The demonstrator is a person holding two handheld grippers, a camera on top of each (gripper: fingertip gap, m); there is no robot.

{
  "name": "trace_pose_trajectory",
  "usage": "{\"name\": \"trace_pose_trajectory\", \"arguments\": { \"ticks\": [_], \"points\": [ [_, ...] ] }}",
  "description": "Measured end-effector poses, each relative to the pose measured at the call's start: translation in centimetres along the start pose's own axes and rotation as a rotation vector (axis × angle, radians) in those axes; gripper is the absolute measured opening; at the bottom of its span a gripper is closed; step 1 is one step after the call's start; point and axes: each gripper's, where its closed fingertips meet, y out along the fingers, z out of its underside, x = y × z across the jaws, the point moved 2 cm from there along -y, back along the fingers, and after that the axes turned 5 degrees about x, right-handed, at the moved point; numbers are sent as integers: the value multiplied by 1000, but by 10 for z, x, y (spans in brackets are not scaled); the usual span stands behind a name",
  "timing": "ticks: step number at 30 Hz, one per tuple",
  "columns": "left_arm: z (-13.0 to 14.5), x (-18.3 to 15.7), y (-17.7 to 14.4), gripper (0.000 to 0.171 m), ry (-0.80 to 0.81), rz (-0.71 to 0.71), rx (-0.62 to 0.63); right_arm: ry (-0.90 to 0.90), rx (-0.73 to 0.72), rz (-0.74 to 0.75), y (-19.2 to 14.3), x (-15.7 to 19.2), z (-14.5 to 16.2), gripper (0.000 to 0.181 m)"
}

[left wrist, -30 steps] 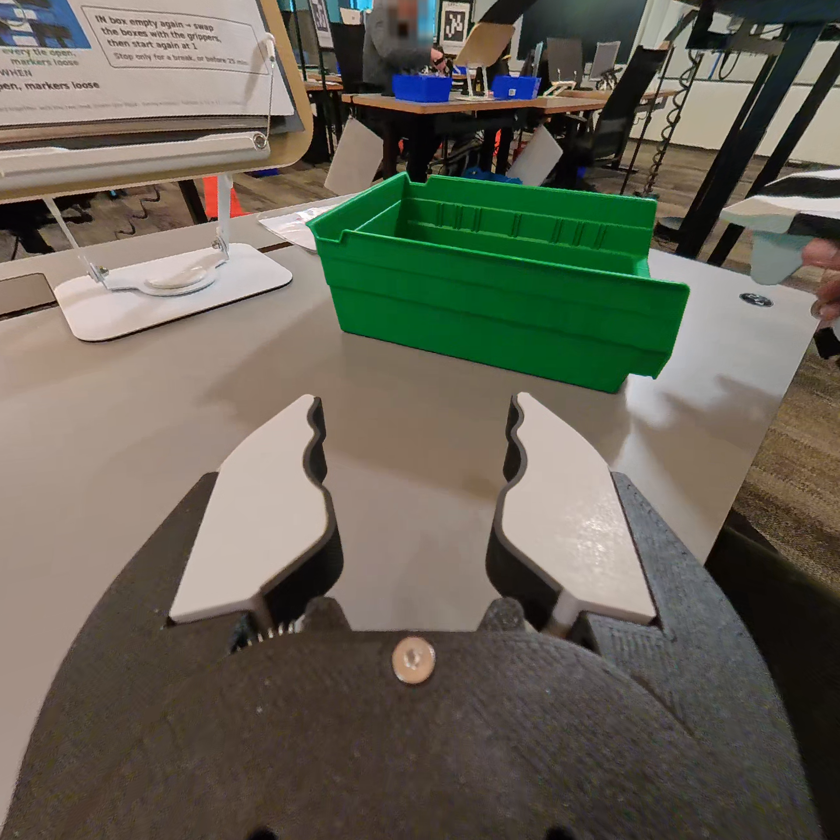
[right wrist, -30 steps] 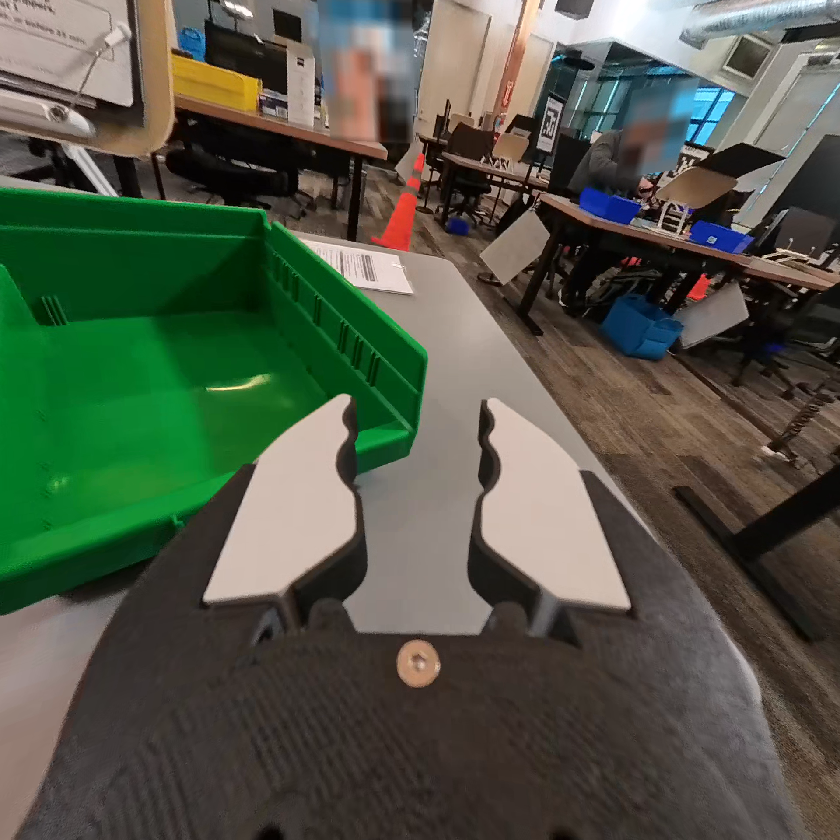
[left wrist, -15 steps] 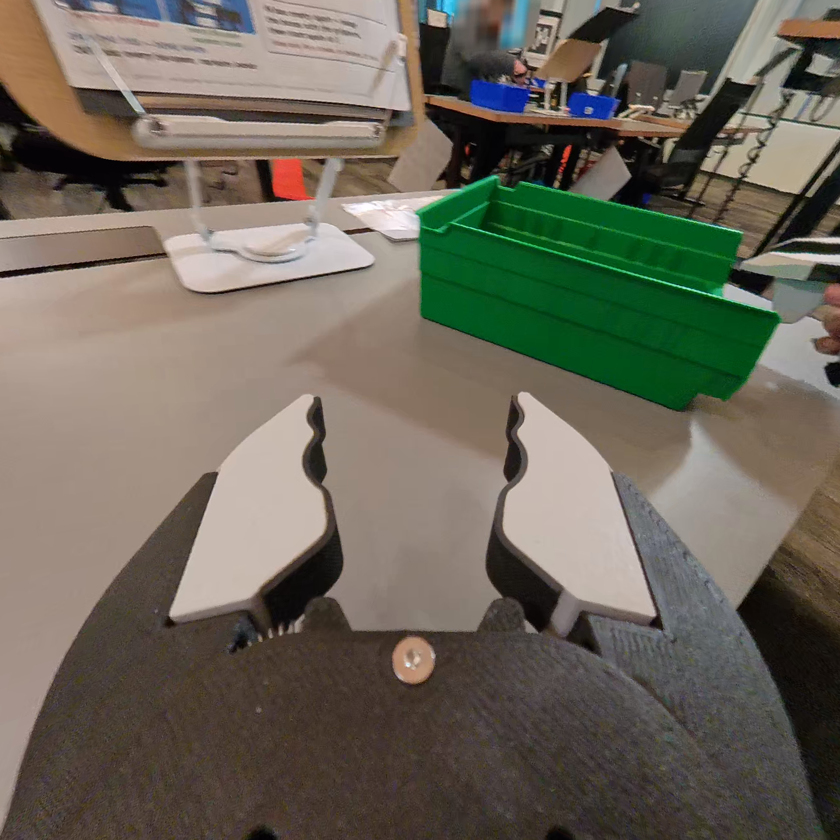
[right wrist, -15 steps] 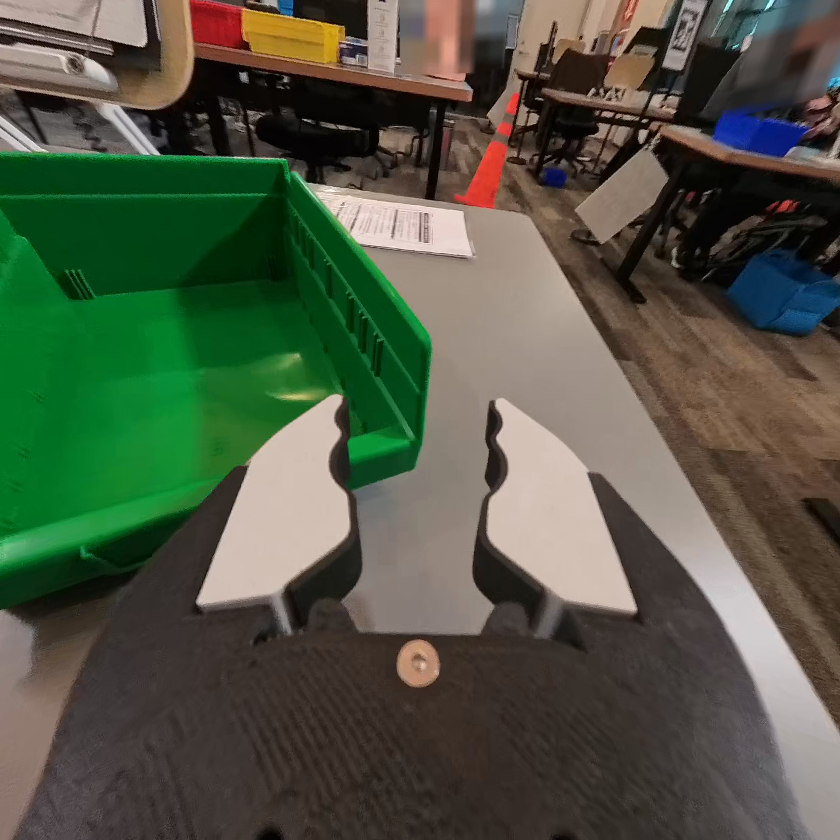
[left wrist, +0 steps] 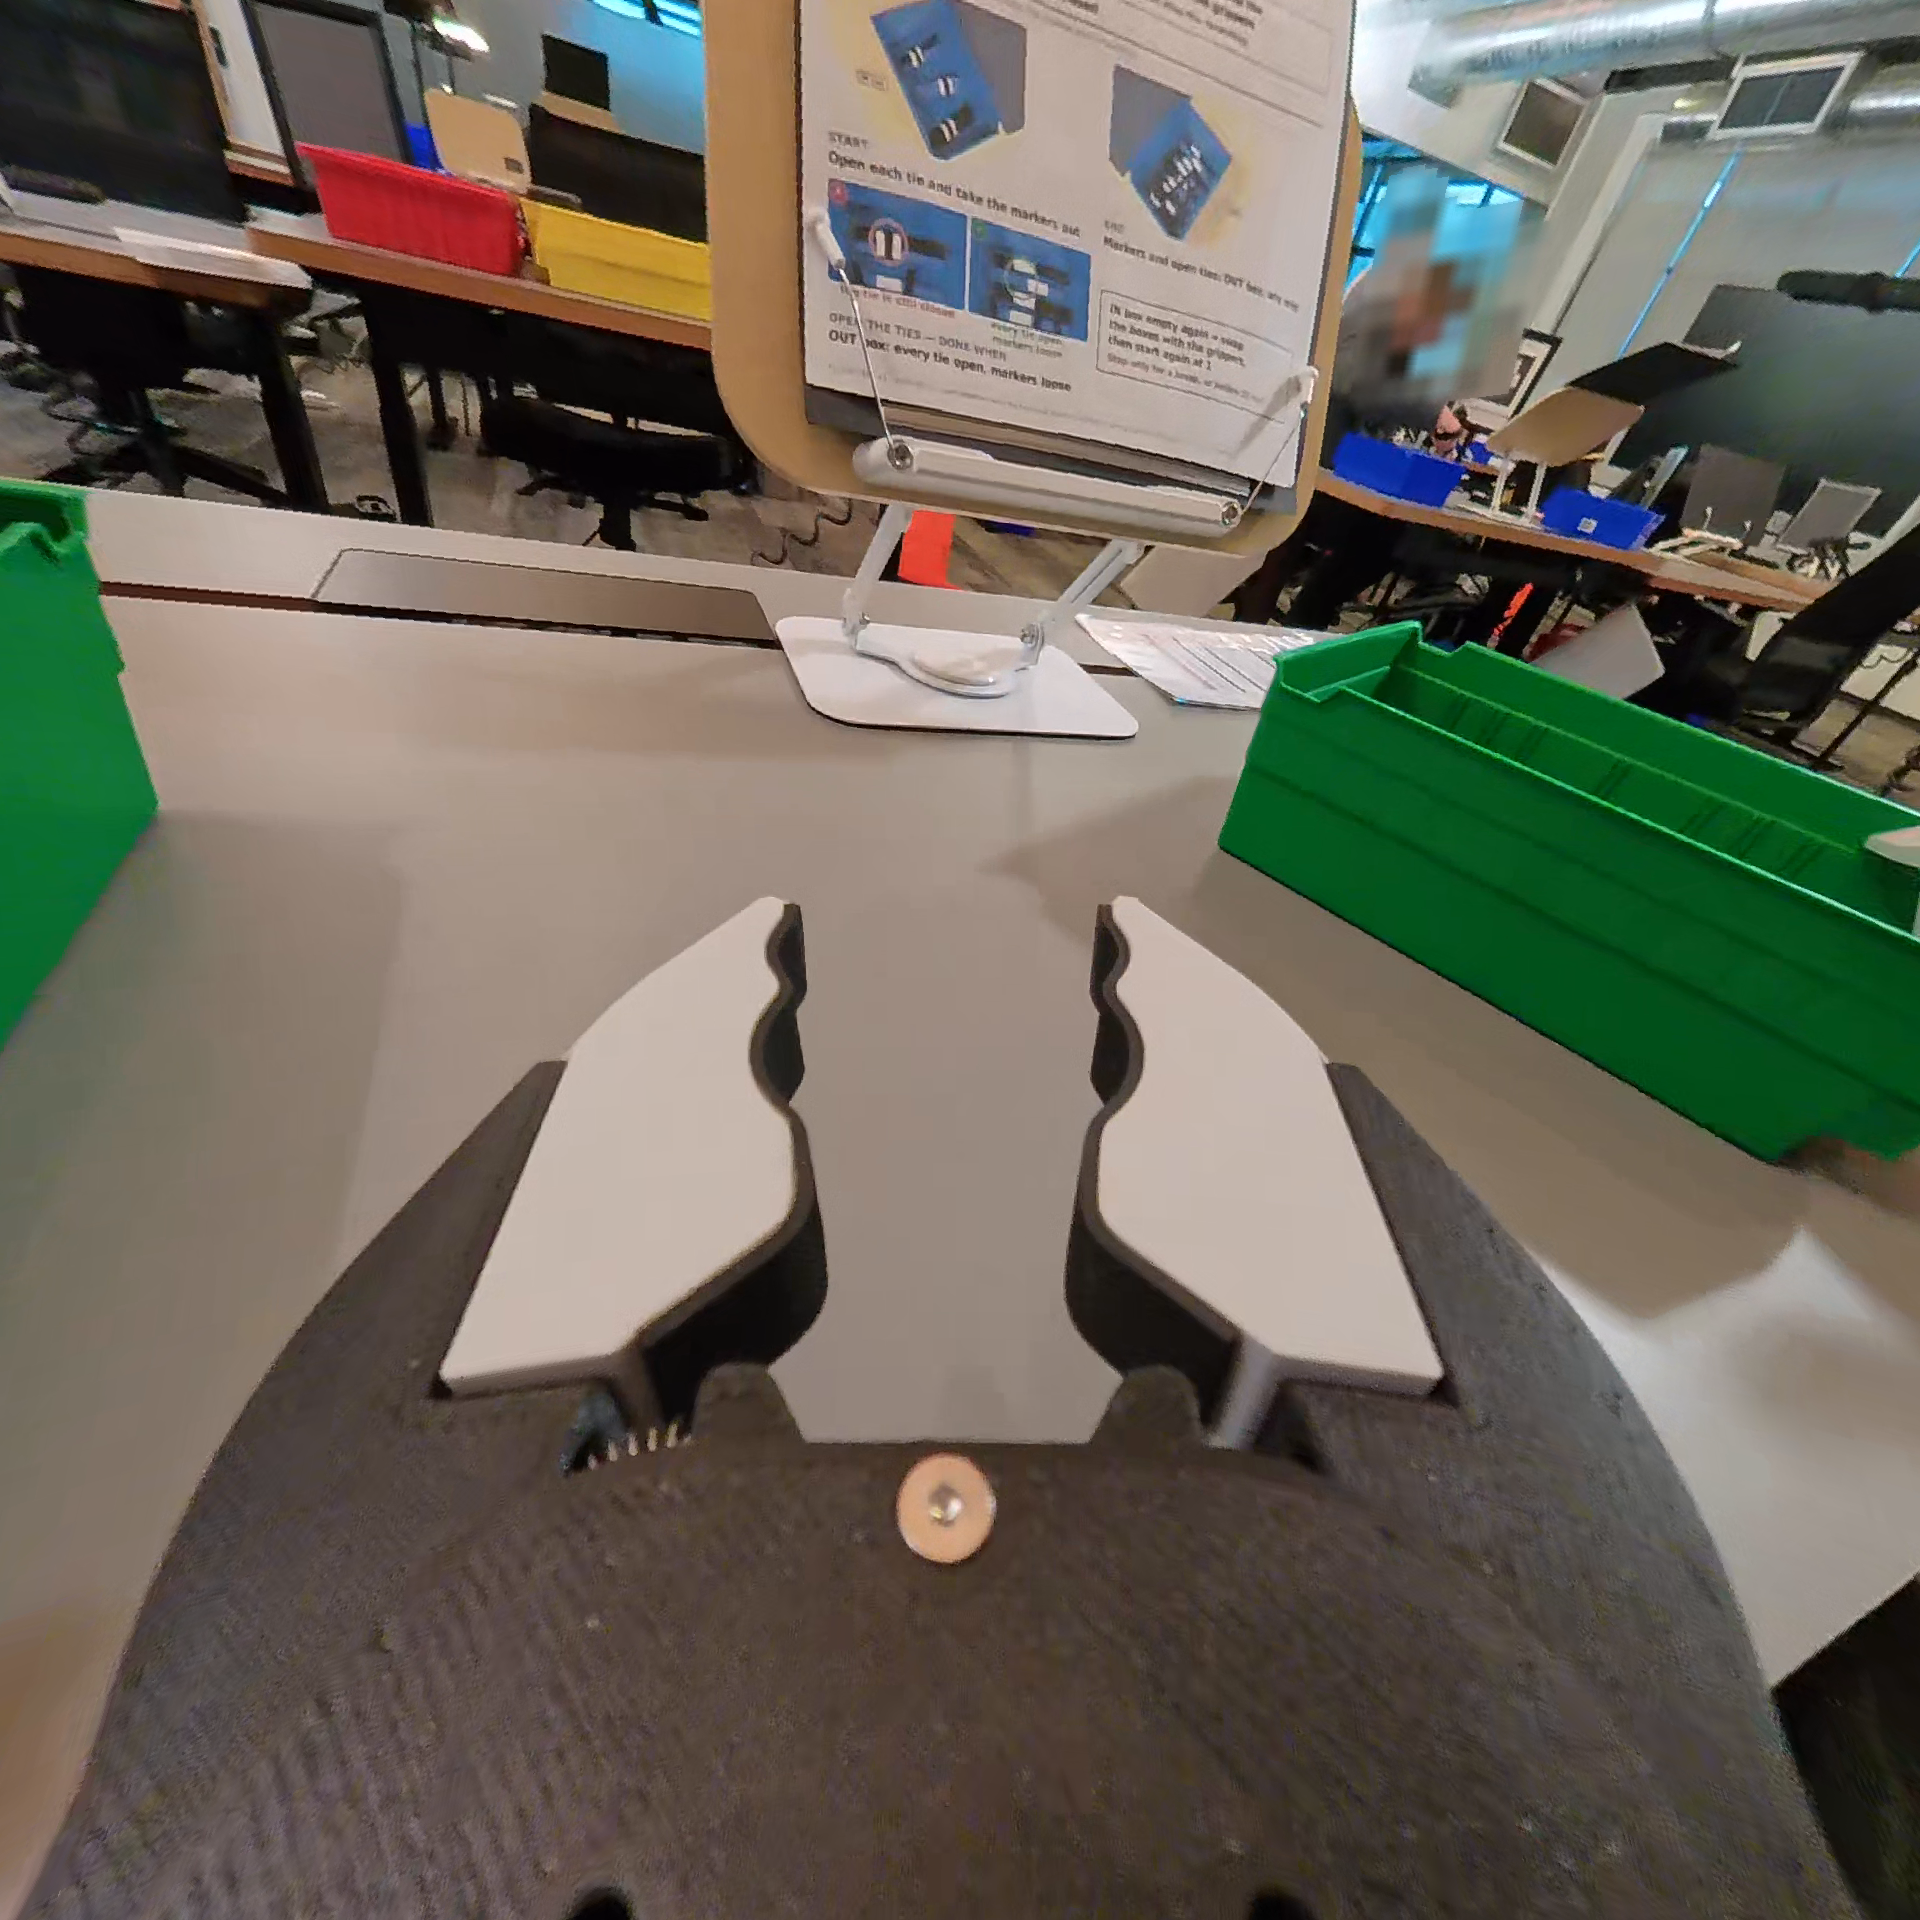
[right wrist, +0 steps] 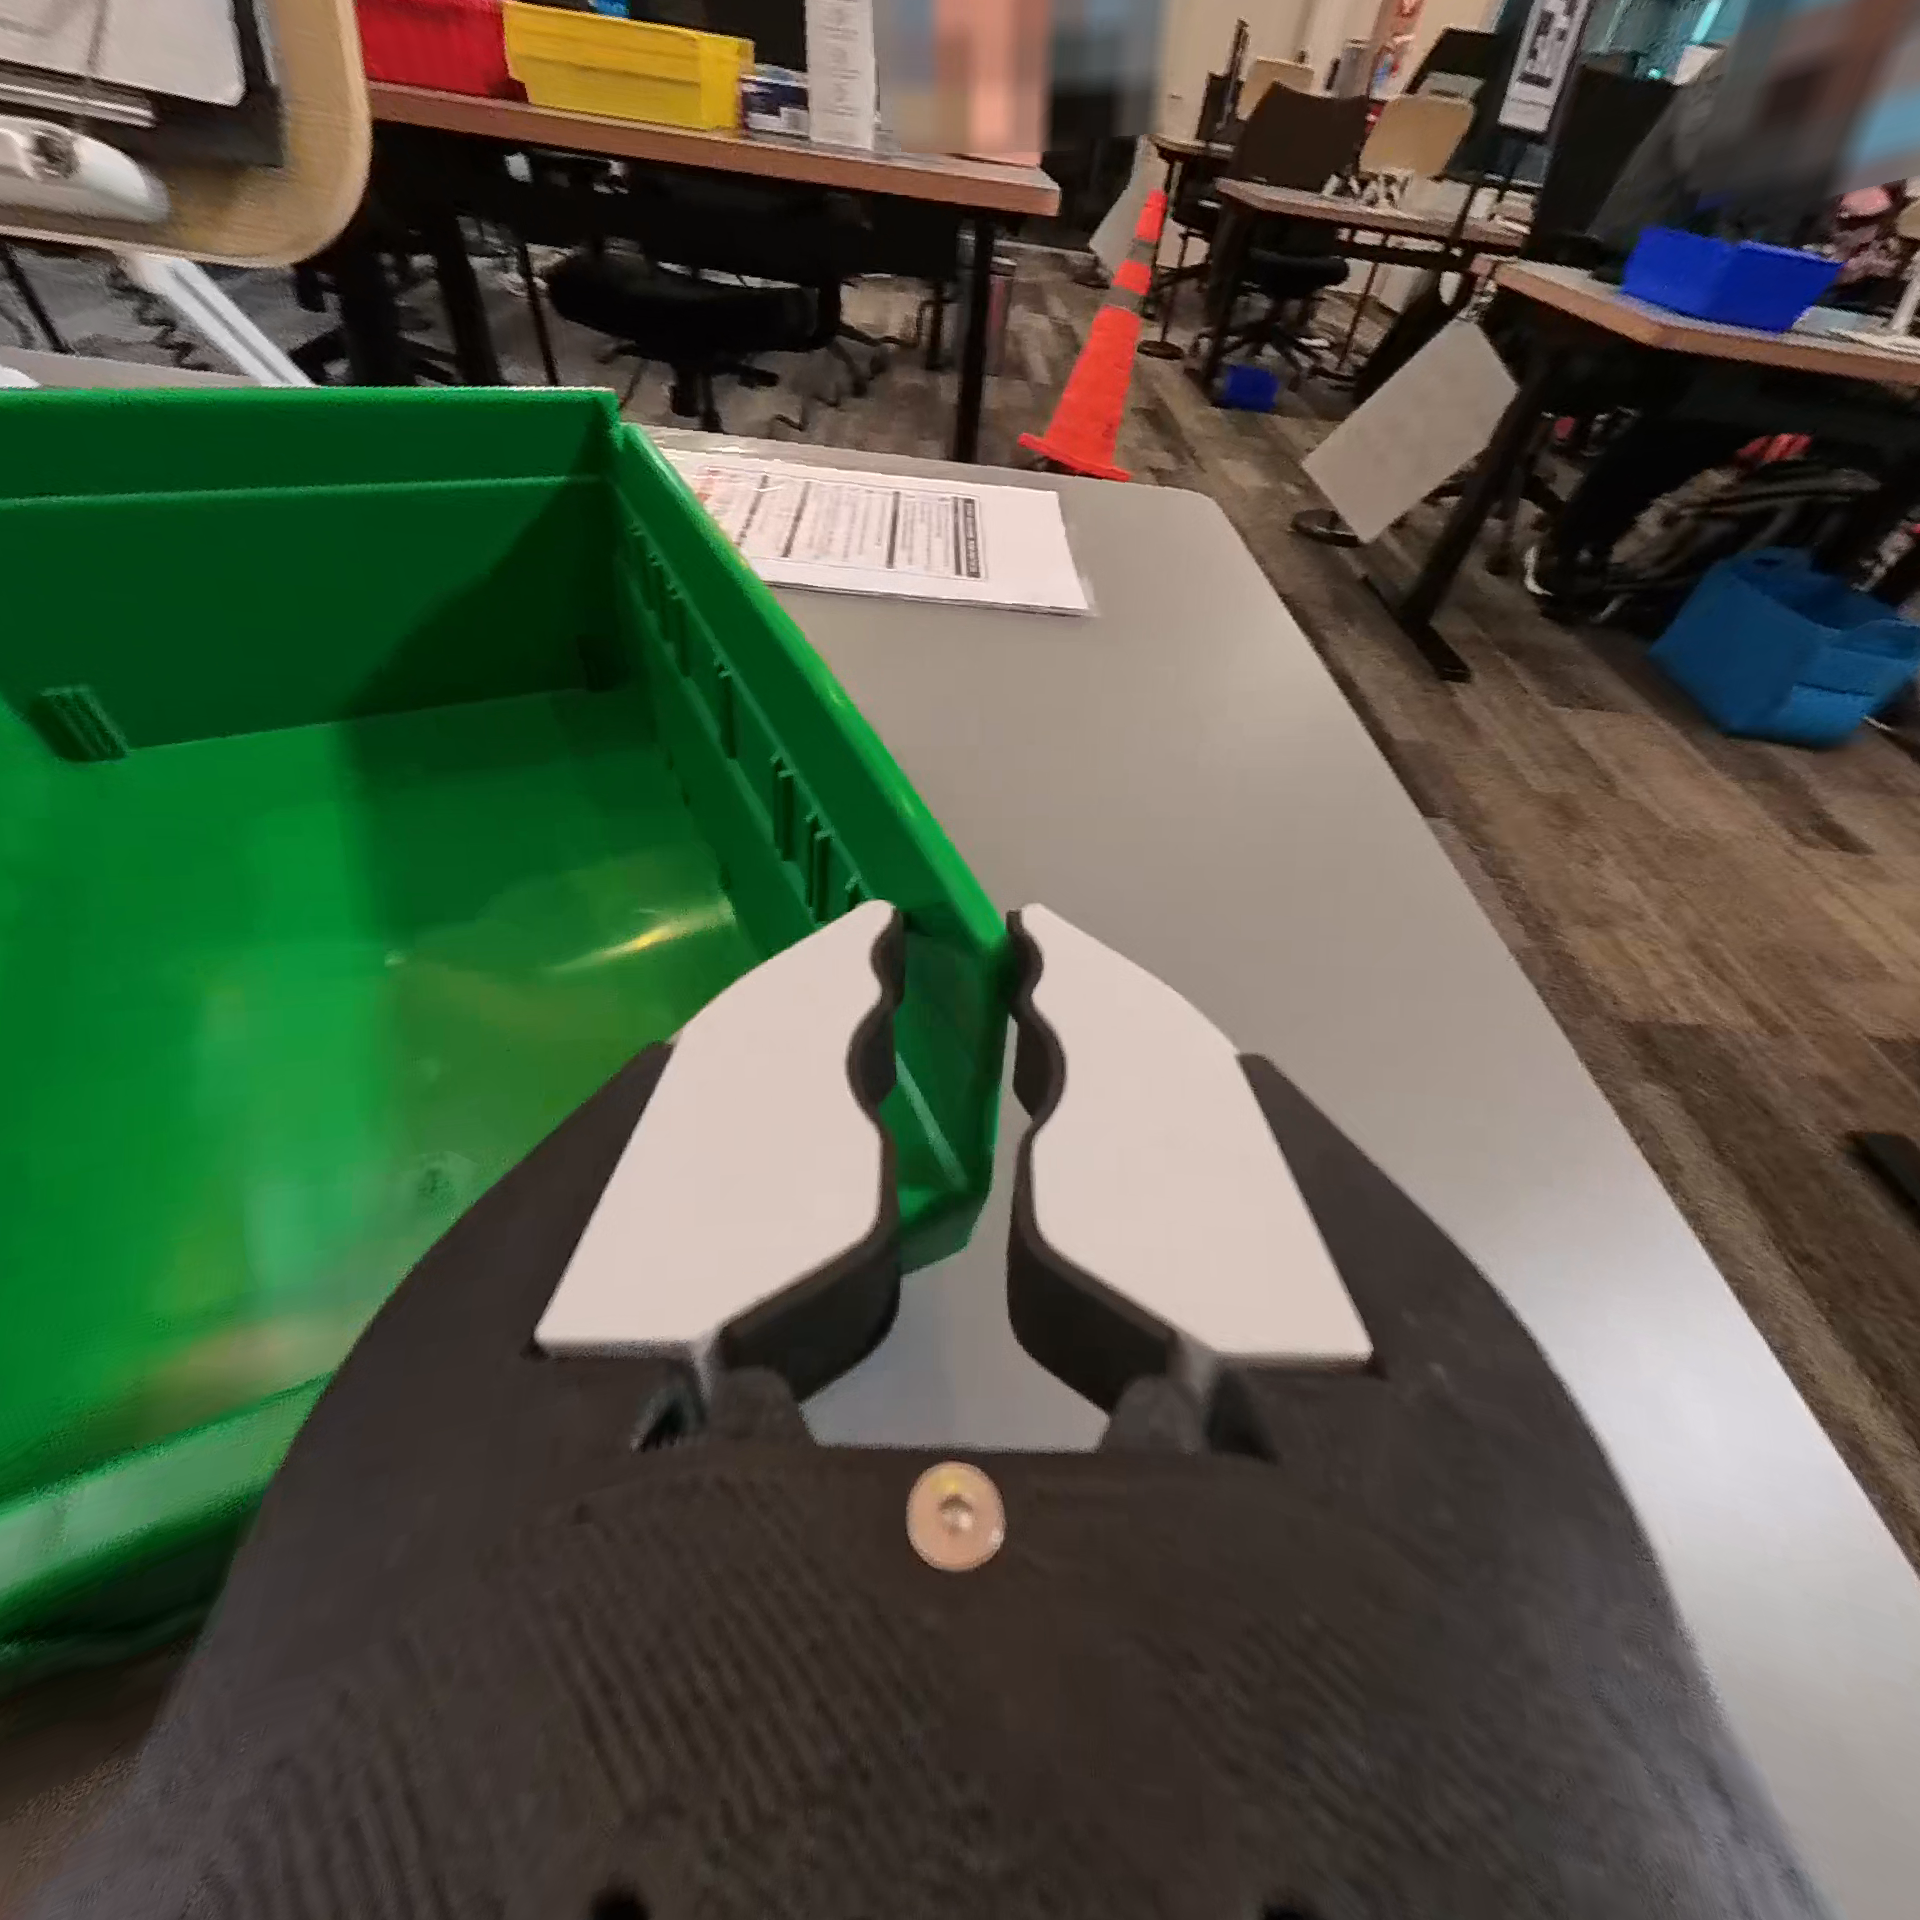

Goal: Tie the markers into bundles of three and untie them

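Note:
My right gripper (right wrist: 954, 935) is closed on the near right corner of an empty green bin (right wrist: 312, 582), one finger inside the wall and one outside. The same bin shows in the left wrist view (left wrist: 1558, 935) at the right, with a tip of the right gripper (left wrist: 1896, 847) at its far end. My left gripper (left wrist: 948, 935) is open and empty above the bare grey table (left wrist: 520, 883), between this bin and a second green bin (left wrist: 52, 779) at the left edge.
A document stand with a printed sheet (left wrist: 1039, 260) rises from a white base (left wrist: 956, 686) at the back of the table. A paper sheet (right wrist: 914, 540) lies behind the right bin. The table's right edge (right wrist: 1558, 1143) runs close to the right gripper. One gripper's finger ends stand about 55 centimeters off the other's.
The left gripper swung left, so the stand is now centred and a second bin shows. The right gripper moved onto the bin's corner and its fingers closed in on the wall.

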Motion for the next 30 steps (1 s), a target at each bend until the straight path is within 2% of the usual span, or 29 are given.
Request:
{"name": "trace_pose_trajectory", "arguments": {
  "ticks": [5, 9, 15, 17, 24, 30],
  "points": [
    [3, -12, 8, 50, 30, 35, 20, 56, 22, -72, -7, 1, 2, 14],
    [3, -25, 19, 49, 57, 70, 25, -10, 52, 49, -20, -12, 8, 14],
    [7, -54, 47, 49, 57, 165, 61, 90, 65, 186, -59, -37, 25, 11],
    [10, -67, 58, 50, 61, 203, 79, 75, 74, 238, -73, -42, 31, 10],
    [28, -111, 79, 51, 170, 304, 152, 35, 39, 173, -93, -38, 38, 6],
    [33, -118, 75, 52, 254, 304, 157, -26, -31, 77, -85, -41, 35, 7]
  ]
}}
